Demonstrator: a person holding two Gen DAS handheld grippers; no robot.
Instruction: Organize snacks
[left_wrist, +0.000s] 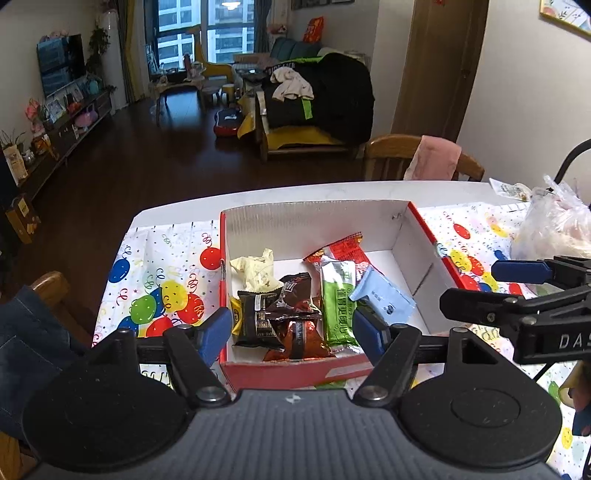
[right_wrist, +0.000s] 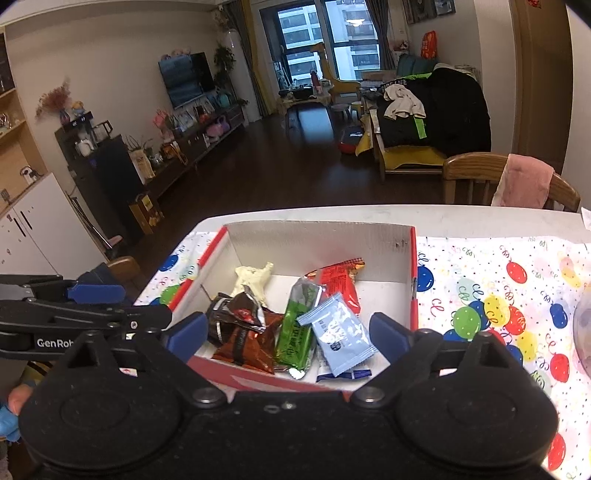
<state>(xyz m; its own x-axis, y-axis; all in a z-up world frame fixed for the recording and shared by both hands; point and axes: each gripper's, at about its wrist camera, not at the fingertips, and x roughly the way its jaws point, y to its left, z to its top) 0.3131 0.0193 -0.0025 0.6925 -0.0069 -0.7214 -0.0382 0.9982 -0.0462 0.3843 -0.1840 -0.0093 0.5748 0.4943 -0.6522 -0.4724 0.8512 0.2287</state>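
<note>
Snacks are collected inside the red-sided cardboard box (left_wrist: 424, 221) on the balloon-print tablecloth (left_wrist: 162, 266): a cream packet (left_wrist: 255, 271), dark brown packets (left_wrist: 291, 299), a green bar (left_wrist: 338, 299), a red packet (left_wrist: 349, 249) and a pale blue sachet (left_wrist: 384, 299). The left gripper (left_wrist: 295, 328) is held over the near edge of the box with its blue fingers (left_wrist: 214, 328) spread wide and nothing gripped. The right gripper (right_wrist: 288, 332) is likewise spread wide above the box and is seen to hold nothing.
</note>
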